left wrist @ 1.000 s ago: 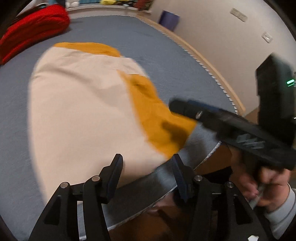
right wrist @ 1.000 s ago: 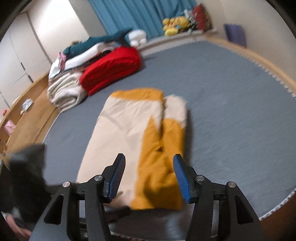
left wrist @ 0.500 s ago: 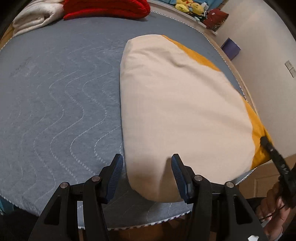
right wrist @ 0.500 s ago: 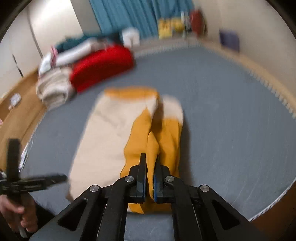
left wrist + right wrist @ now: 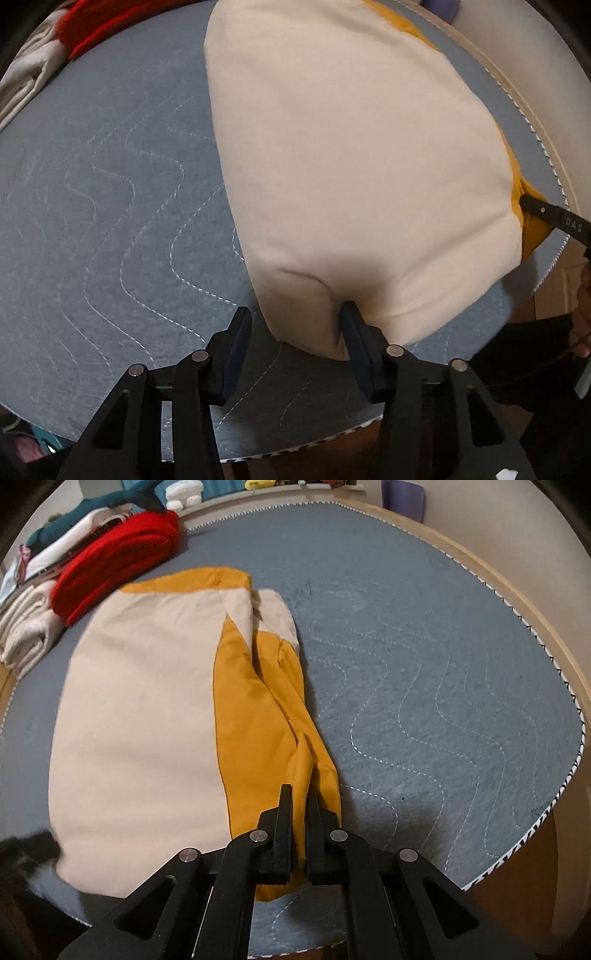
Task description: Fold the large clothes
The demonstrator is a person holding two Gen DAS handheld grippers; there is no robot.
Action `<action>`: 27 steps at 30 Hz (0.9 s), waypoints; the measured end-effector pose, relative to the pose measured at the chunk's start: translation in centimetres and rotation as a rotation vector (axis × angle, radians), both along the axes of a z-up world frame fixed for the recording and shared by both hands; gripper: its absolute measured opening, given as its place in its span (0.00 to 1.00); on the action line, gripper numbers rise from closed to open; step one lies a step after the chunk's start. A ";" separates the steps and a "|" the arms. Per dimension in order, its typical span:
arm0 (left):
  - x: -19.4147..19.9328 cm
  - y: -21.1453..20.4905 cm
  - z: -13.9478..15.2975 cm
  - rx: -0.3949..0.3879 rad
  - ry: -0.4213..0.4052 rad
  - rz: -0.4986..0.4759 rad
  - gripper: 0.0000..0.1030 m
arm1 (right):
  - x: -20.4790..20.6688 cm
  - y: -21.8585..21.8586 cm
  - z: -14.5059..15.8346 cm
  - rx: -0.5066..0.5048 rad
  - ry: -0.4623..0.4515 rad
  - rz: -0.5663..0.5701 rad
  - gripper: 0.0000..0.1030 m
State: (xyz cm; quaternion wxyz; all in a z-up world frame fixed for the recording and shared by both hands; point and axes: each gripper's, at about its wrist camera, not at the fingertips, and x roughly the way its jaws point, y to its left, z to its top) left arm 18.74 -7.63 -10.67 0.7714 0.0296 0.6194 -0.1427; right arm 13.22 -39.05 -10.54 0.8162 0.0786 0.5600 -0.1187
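Cream-and-mustard garment point(image 5: 147, 709) flat on grey mattress point(image 5: 424, 635); right tongs point(image 5: 300, 797) clenched on mustard sleeve point(image 5: 266, 701), left tongs point(image 5: 295, 325) released.

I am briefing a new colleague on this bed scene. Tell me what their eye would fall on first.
The large cream and mustard-yellow folded garment fills the middle of the grey quilted mattress. The right tongs are shut on its mustard edge nearest the camera, while the left tongs stand open around its cream corner. A bright red folded blanket lies at the far left, in a pile of linens.
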 end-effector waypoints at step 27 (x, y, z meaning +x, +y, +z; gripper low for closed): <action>-18.5 -0.7 11.7 -0.056 -0.408 0.233 1.00 | -19.5 8.6 14.6 -0.154 -0.389 0.112 0.93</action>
